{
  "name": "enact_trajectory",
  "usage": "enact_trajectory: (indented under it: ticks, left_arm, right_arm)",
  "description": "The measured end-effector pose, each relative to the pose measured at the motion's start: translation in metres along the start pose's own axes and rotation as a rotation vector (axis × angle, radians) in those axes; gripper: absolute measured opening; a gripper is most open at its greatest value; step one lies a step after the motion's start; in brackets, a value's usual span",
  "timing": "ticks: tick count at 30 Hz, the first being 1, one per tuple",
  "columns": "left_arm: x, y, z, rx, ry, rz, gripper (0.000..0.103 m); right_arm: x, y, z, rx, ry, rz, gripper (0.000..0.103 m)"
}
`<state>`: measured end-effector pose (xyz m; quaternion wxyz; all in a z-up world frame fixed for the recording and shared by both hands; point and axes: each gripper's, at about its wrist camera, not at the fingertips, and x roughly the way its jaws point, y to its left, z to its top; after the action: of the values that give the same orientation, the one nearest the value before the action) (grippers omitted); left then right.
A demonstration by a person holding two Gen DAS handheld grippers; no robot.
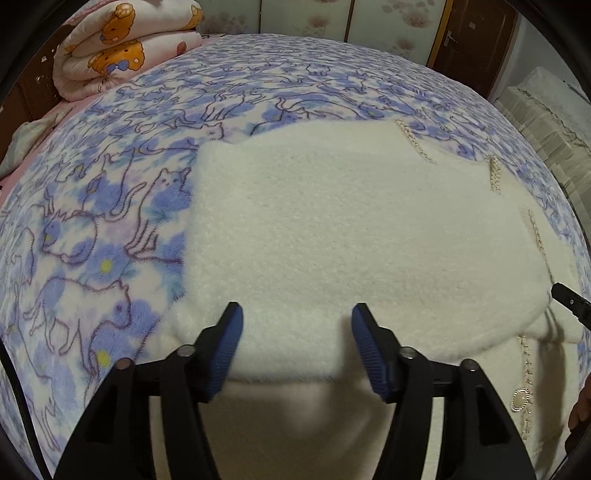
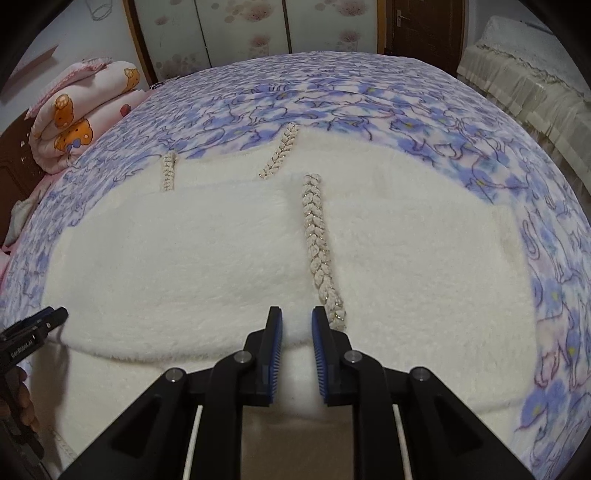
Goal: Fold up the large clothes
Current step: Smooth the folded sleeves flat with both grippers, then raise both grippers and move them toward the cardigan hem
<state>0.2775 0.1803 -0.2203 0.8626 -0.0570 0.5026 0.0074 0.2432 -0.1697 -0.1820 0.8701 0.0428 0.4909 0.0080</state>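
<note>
A cream fleece garment (image 1: 314, 229) with beaded braid trims (image 2: 317, 243) lies partly folded on the bed; it also shows in the right wrist view (image 2: 184, 258). A folded layer ends in an edge near both grippers. My left gripper (image 1: 297, 317) is open wide, its blue pads over the folded edge, holding nothing. My right gripper (image 2: 296, 317) has its jaws a narrow gap apart over the fold edge, beside the lower end of the middle braid trim; nothing is clamped between the pads. The right gripper's tip (image 1: 570, 304) shows at the left view's right edge.
The bed has a blue and white cat-print blanket (image 1: 110, 229). A rolled pink bear-print quilt (image 1: 125, 48) lies at the far left corner. A cream-covered piece of furniture (image 2: 524, 88) stands to the right, and wardrobe doors (image 2: 221, 33) are behind.
</note>
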Motion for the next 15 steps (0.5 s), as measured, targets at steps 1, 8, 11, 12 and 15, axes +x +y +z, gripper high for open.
enact_trajectory:
  ticks: [1,8,11,12,15]
  left_arm:
    - [-0.002,-0.001,-0.001,0.002,-0.001,0.008,0.064]
    - [-0.022,0.001,-0.005,-0.021,0.015,-0.011,0.072]
    - [-0.041,0.002,-0.009,-0.009,-0.007,-0.011,0.074]
    - [-0.048,0.002,-0.010,-0.005,-0.015,-0.015,0.080]
    - [-0.071,0.001,-0.014,0.001,-0.040,-0.041,0.098]
  right_arm:
    - [-0.004,0.001,0.000,0.003,-0.005,0.000,0.016]
    - [-0.037,0.008,-0.002,-0.011,-0.032,0.002,0.018]
    - [-0.055,0.010,-0.007,-0.022,-0.052,-0.005,0.028]
    - [-0.062,0.011,-0.009,-0.025,-0.059,-0.005,0.032]
    - [-0.082,0.013,-0.015,-0.025,-0.073,0.000,0.034]
